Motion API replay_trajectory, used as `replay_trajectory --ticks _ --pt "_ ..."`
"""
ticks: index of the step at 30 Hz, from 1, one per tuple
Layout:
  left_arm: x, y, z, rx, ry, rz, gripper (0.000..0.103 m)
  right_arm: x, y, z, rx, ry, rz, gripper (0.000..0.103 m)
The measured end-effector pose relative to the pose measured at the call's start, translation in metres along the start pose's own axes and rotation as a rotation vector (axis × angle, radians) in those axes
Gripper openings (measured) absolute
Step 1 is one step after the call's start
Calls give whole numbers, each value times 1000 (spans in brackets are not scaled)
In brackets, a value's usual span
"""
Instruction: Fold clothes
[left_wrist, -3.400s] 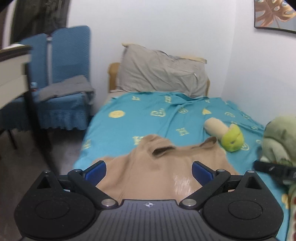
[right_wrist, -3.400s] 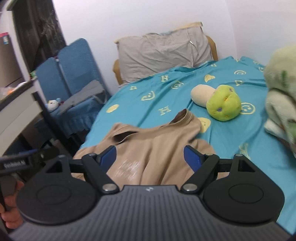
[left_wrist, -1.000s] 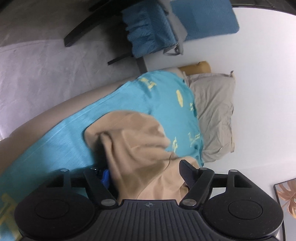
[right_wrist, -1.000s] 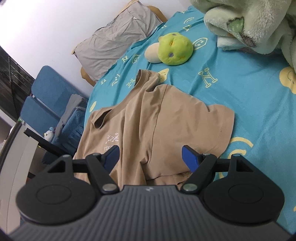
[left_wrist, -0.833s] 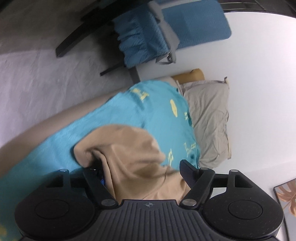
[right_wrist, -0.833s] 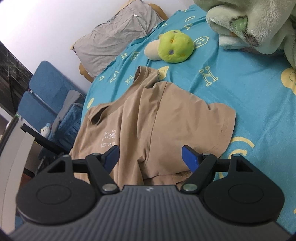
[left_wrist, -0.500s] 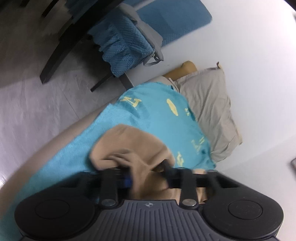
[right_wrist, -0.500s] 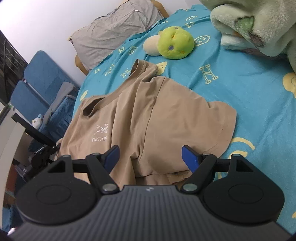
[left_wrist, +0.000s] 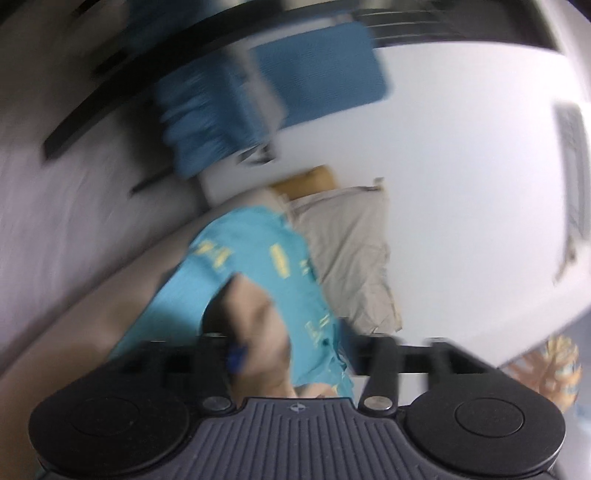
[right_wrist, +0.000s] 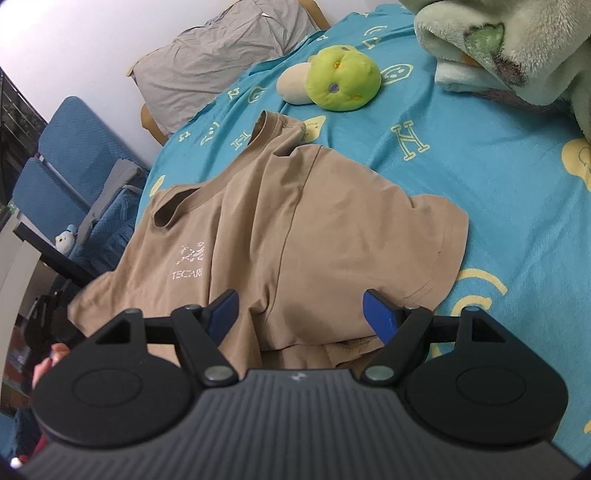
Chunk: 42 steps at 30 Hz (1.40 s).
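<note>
**A:** Start at the left. What does the left gripper (left_wrist: 301, 341) have?

**B:** Its view is smeared. A tan bunch of the T-shirt (right_wrist: 295, 236) sits against its left finger, by the blue pad. Whether the jaws are pinched on it, I can't tell. The right wrist view puts that gripper at the shirt's left sleeve (right_wrist: 92, 295), off the edge of the bed (right_wrist: 480, 177).

**A:** And the shirt itself?

**B:** It lies rumpled on the blue sheet, printed chest up. The collar (right_wrist: 177, 203) is at the far end, toward the grey pillow (right_wrist: 221, 55), and the hem is at the near end. So its long axis runs away from the grippers and leans a little left. A crease runs down the middle.

**A:** The right side?

**B:** The right gripper (right_wrist: 301, 315) hangs spread wide with nothing between its pads, directly over the hem. The right sleeve (right_wrist: 436, 236) lies flat, just right of it and a little farther out.

**A:** So which arm for which side?

**B:** My judgement is that each gripper is nearest its own sleeve. Any fold across the body would turn on that lengthwise axis. The green plush (right_wrist: 343, 77) sits well beyond the collar, out of the way.
</note>
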<state>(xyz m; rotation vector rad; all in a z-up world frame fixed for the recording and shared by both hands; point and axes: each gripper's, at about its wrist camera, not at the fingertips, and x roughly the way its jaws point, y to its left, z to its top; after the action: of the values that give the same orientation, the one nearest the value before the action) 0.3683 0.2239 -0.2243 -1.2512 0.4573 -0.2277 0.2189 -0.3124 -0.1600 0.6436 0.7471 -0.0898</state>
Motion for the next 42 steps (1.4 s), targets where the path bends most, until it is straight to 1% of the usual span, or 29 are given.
replay_trajectory --ticks 1,3,4,5,8,10,13,14,15,16,17,19,23,24,27,28,29,31,32,33,35,36,37,39,40,42 --pt "4 6 0 -35 14 21 65 0 1 0 -2 1 2 77" --pt "10 20 0 -88 49 63 71 0 0 0 -1 3 1 77" --pt "12 26 1 -105 67 86 72 0 0 -1 0 4 -1 77" --pt "13 29 1 -111 75 97 70 0 0 -1 1 6 -3 77" --pt "18 29 4 -92 66 92 75 3 -1 0 11 18 -3 77" --pt "26 27 8 -93 51 103 75 4 1 1 13 20 -1 77" --pt "43 16 11 -65 21 144 64 5 3 1 -5 16 -14 77" --pt "50 9 10 -32 -1 158 49 6 3 1 -5 17 -17 77" --pt "56 0 8 23 -29 175 34 6 3 1 -5 18 -19 77" --pt "58 -9 6 83 -48 193 25 6 2 1 -4 17 -23 77" --pt "59 -16 4 131 -60 196 3 6 1 1 -2 17 -26 77" --pt "50 -27 4 177 -94 150 3 5 0 2 2 14 -29 77" --pt "26 -43 15 279 -209 124 3 -1 1 5 -6 -9 -28 77" --pt "22 -46 17 320 -229 153 3 -2 1 6 -9 -17 -27 77" --pt "32 -50 17 510 -224 445 4 -7 2 10 -18 -37 -33 77" --pt "36 -48 15 557 -210 520 4 -8 2 11 -20 -43 -36 77" --pt "38 -47 13 588 -198 570 6 -10 2 13 -22 -49 -38 77" --pt "35 -49 8 612 -184 611 12 -14 3 15 -32 -64 -36 77" --pt "34 -50 5 624 -177 632 27 -16 4 16 -38 -72 -34 77" --pt "31 -53 3 635 -168 647 49 -18 5 17 -44 -79 -33 77" --pt "22 -64 -2 655 -143 663 65 -22 7 18 -56 -94 -31 77" --pt "14 -73 -8 672 -133 659 69 -24 8 19 -63 -102 -29 77" --pt "2 -86 -18 697 -125 639 71 -27 9 19 -75 -112 -24 77" --pt "-21 -112 -39 747 -108 600 85 -34 13 19 -100 -135 -18 77" --pt "-33 -125 -50 772 -100 580 88 -37 14 19 -113 -147 -16 77" --pt "-57 -151 -71 821 -83 540 97 -45 15 17 -130 -161 -12 77"
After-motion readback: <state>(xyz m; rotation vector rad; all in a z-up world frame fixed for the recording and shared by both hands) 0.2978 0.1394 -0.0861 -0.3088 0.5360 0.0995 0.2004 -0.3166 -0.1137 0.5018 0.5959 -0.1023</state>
